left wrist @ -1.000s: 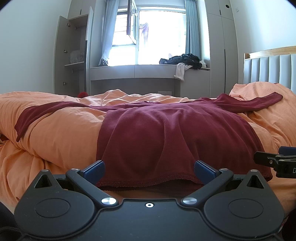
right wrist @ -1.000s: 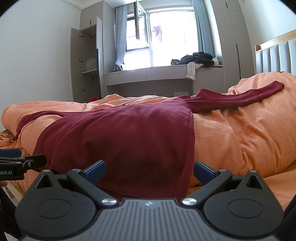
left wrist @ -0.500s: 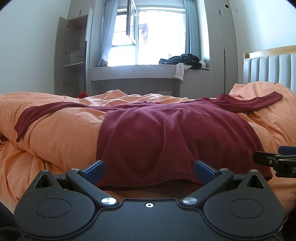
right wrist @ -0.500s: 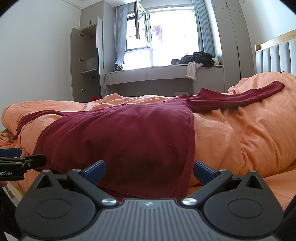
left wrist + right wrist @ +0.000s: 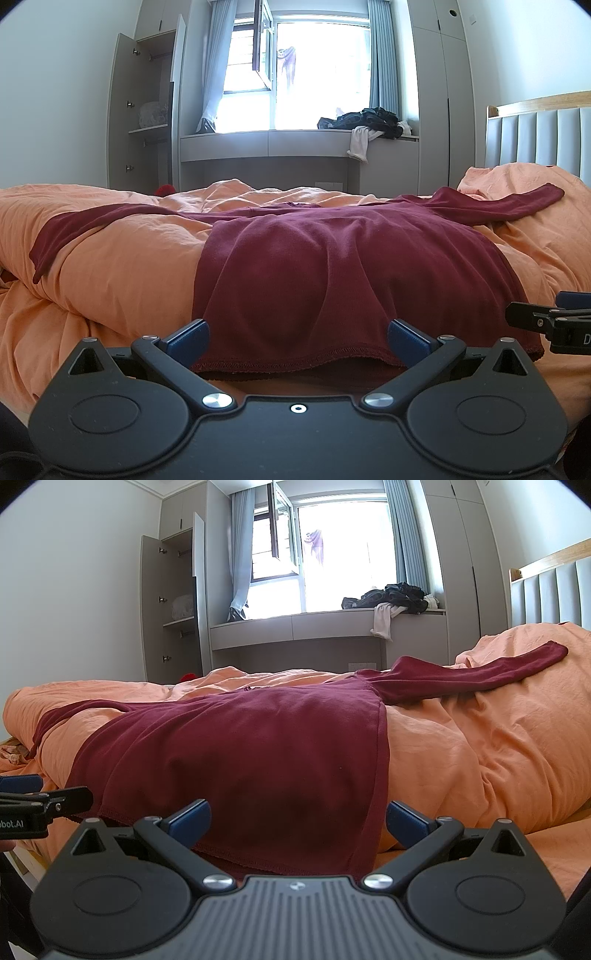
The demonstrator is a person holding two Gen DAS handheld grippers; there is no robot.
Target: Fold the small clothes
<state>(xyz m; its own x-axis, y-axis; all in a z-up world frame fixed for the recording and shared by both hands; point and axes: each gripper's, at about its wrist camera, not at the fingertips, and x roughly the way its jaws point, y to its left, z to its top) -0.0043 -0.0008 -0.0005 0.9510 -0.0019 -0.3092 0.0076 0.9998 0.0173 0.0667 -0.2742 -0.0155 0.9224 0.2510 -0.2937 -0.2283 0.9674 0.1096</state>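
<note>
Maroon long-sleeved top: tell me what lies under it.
The maroon top lies spread flat on a rumpled orange duvet, which shows on all sides. Whatever sits beneath the duvet, or directly under the top's body, is covered and cannot be seen.

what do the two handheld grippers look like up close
Both are matte black plastic. Each has two round discs at the base, linkage arms with silver pivot screws, and blue pads on its jaws. The left gripper has a smooth black centre plate with a small white dot. The right gripper has a ribbed grey plate. White lettering marks each gripper's side.
</note>
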